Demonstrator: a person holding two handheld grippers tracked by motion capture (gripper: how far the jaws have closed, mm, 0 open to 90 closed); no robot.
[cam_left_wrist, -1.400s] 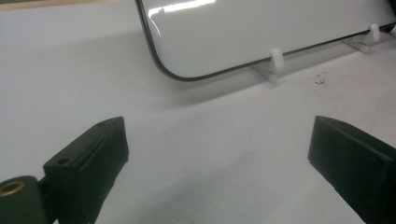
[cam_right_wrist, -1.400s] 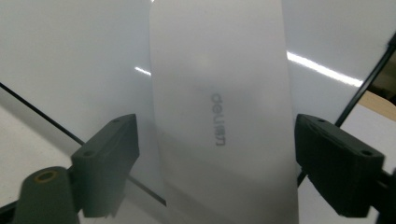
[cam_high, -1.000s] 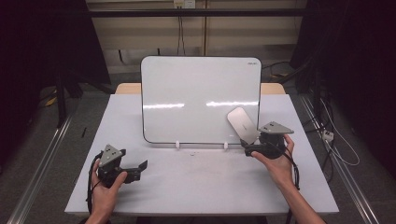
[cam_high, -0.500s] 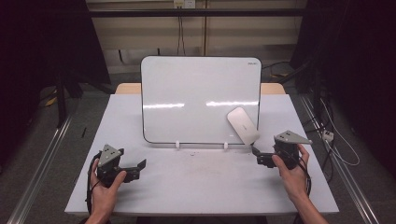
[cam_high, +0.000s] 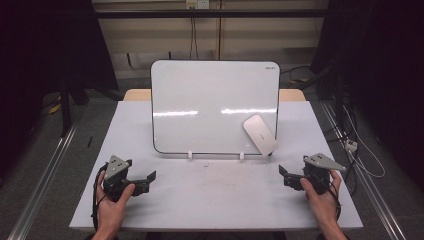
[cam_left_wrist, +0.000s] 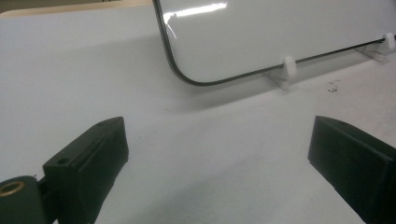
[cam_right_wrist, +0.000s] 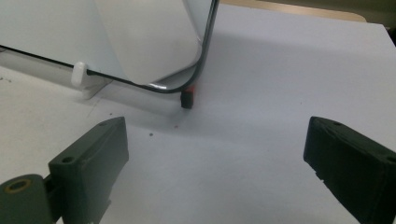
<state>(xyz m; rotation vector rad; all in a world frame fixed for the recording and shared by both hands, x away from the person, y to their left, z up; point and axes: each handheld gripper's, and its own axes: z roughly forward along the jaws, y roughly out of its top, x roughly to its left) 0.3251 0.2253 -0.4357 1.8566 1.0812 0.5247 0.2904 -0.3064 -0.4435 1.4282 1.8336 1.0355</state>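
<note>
Both matte black claws, left claw (cam_high: 145, 179) and right claw (cam_high: 286, 176), gape empty before the glossy round-cornered whiteboard (cam_high: 212, 105).

We see a whiteboard (cam_high: 210, 107) standing on the table (cam_high: 210, 200), near its far edge. It is a white rectangular panel with rounded corners and a thin dark rim, leaning slightly back. Two small white clip feet (cam_high: 190, 155) support its lower edge; in the left gripper view one such foot (cam_left_wrist: 288, 70) sits under the rim. The surface is blank, with bright light reflections across its middle.

An eraser (cam_high: 260, 134), white, oblong and rounded, lies flat against the board face near the lower right corner, tilted diagonally. In the right gripper view, a small red and black part (cam_right_wrist: 187, 98) sits on the table below that corner.
</note>
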